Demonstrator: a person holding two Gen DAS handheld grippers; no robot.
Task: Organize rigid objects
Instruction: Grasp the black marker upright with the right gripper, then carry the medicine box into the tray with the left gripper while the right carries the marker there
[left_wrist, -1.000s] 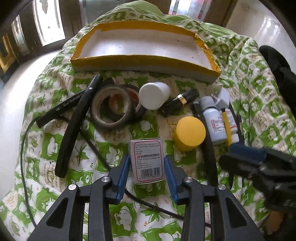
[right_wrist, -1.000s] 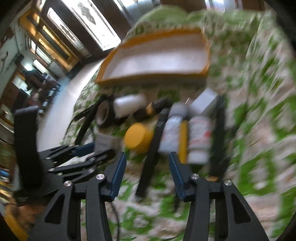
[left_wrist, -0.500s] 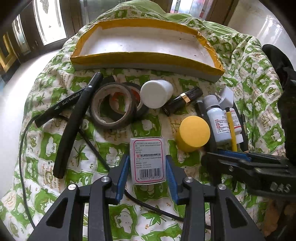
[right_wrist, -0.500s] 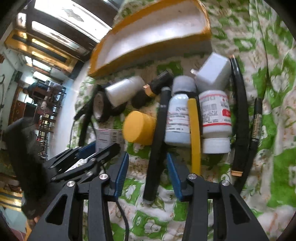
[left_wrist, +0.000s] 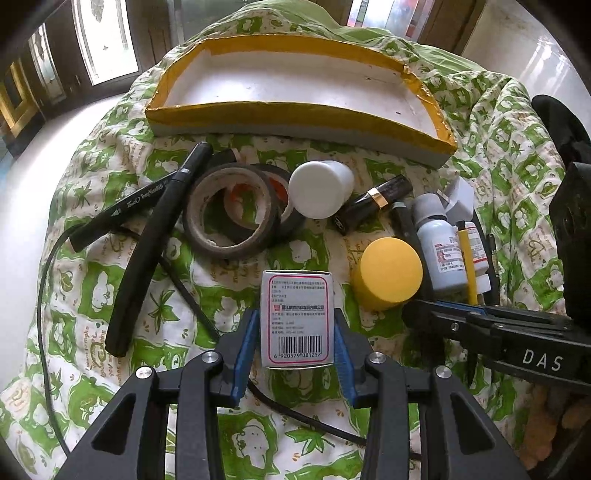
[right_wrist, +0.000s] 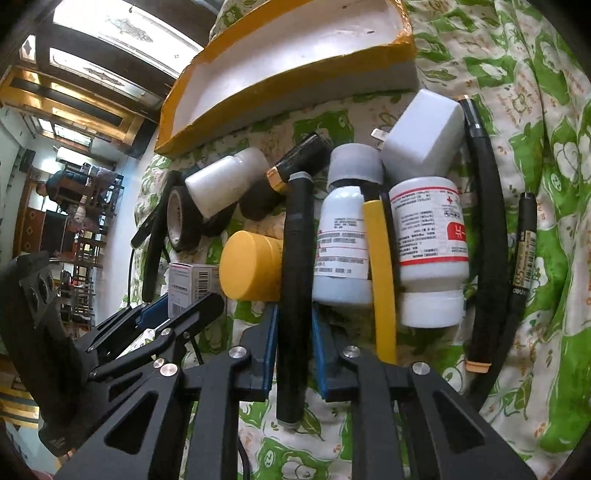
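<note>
My left gripper is shut on a small white medicine box with a pink border and a barcode, down on the green-patterned cloth. My right gripper is closing its jaws on a long black marker, with both blue pads against its sides. The marker lies between a yellow-capped jar and a grey-blue bottle. At the back a white tray with yellow-taped edges holds nothing. In the left wrist view the right gripper comes in from the right.
Two tape rolls, a white bottle and a black-and-gold lipstick lie before the tray. Two black pens and a black cable are on the left. A yellow pencil, a red-labelled bottle and a white plug crowd the right.
The right gripper came down over the black marker and its jaws closed in from wide apart onto it. The left gripper kept still with the box in it.
</note>
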